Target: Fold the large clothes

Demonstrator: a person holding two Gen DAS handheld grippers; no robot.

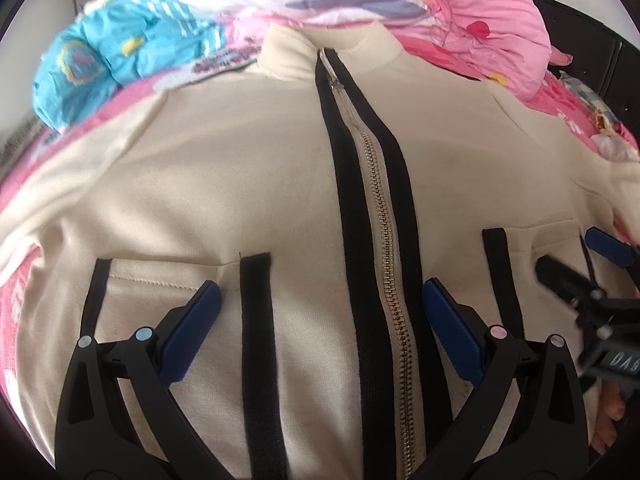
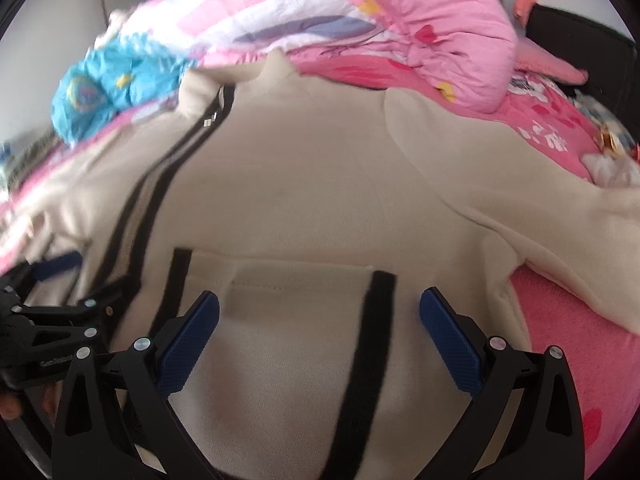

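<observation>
A cream zip-up jacket [image 1: 224,184] with black trim lies front-up on a pink bed, collar far from me, zipper [image 1: 384,240] closed down the middle. My left gripper [image 1: 320,296] hovers open over the lower front, its fingers either side of a black pocket stripe [image 1: 258,320] and the zipper. My right gripper [image 2: 320,304] is open over the other pocket [image 2: 288,280], a black stripe [image 2: 372,328] between its fingers. Each gripper shows at the edge of the other's view: the right gripper [image 1: 600,268] and the left gripper [image 2: 60,276]. The jacket [image 2: 320,168] has its sleeve [image 2: 560,220] stretched out to the right.
A bunched pink quilt [image 1: 460,0] and a blue patterned bundle [image 1: 112,52] lie just beyond the collar. The pink sheet [image 2: 568,340] shows to the right of the jacket. A dark piece of furniture [image 2: 580,36] stands at the far right. Fingers of a hand [image 1: 608,420] hold the right gripper.
</observation>
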